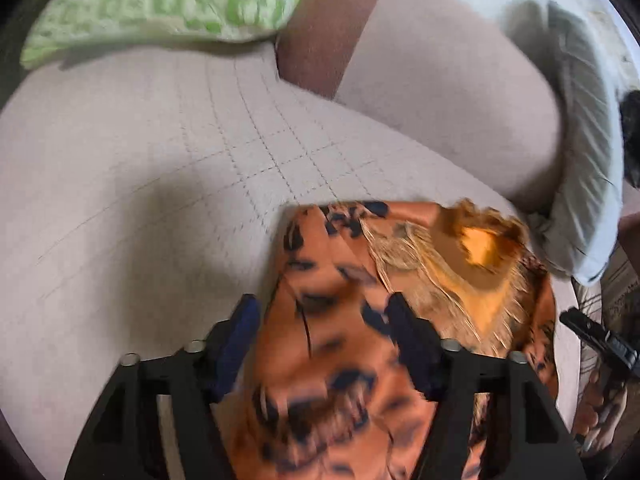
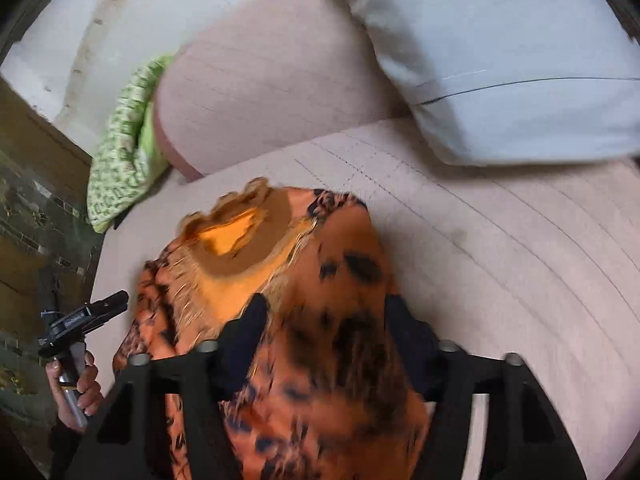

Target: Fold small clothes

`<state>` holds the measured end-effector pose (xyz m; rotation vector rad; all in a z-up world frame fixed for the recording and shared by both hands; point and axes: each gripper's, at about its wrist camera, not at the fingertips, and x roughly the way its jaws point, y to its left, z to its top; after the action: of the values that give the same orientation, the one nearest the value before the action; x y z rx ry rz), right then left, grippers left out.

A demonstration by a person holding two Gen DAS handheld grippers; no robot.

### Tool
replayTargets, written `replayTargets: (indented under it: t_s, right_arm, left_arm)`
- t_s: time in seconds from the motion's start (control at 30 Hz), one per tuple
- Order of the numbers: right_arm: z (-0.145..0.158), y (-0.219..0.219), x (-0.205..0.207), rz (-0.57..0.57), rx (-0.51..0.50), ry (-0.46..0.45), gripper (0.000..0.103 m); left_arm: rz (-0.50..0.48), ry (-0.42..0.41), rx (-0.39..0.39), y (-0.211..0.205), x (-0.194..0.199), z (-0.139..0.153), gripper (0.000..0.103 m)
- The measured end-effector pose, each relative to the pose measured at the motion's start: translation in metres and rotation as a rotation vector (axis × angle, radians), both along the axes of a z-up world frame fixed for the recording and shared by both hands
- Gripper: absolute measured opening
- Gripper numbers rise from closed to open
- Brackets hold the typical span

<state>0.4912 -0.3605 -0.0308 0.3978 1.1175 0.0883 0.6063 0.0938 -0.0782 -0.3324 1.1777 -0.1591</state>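
Observation:
An orange garment with dark blotches and a fringed tan yoke (image 1: 400, 264) lies bunched on the beige quilted sofa seat (image 1: 140, 200). My left gripper (image 1: 324, 312) hangs over its near part with its jaws wide apart and the cloth between and under them. In the right wrist view the same garment (image 2: 320, 248) lies under my right gripper (image 2: 324, 312), whose jaws also stand apart over the cloth. Each gripper shows at the edge of the other's view: the right one (image 1: 592, 332) and the left one (image 2: 92, 312), each held in a hand.
A green patterned cushion (image 1: 160, 4) lies at the seat's far end. A pale grey pillow (image 2: 520, 60) leans against the sofa back (image 2: 260, 92). A white wall rises behind. The floor (image 2: 32, 220) lies beyond the seat edge.

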Motion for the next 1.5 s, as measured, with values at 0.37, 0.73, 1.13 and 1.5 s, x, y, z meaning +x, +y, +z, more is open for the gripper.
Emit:
replayTargets:
  t_s: [0.37, 0.73, 1.13, 1.5]
  right_arm:
    - [-0.047, -0.005, 0.066, 0.014, -0.042, 0.101, 0.011]
    - [0.094, 0.019, -0.057, 0.093, -0.063, -0.227, 0.009]
    - [0.076, 0.052, -0.339, 0.037, -0.028, -0.303, 0.010]
    - [0.008, 0.052, -0.360, -0.099, -0.089, -0.067, 0.011]
  left_arm:
    - [-0.009, 0.081, -0.017, -0.002, 0.066, -0.046, 0.010]
    - [-0.021, -0.258, -0.138, 0.034, -0.063, 0.088, 0.007]
    - [0.039, -0.282, -0.177, 0.069, -0.349, 0.043, 0.007]
    - [0.073, -0.115, -0.036, 0.053, -0.374, -0.002, 0.010]
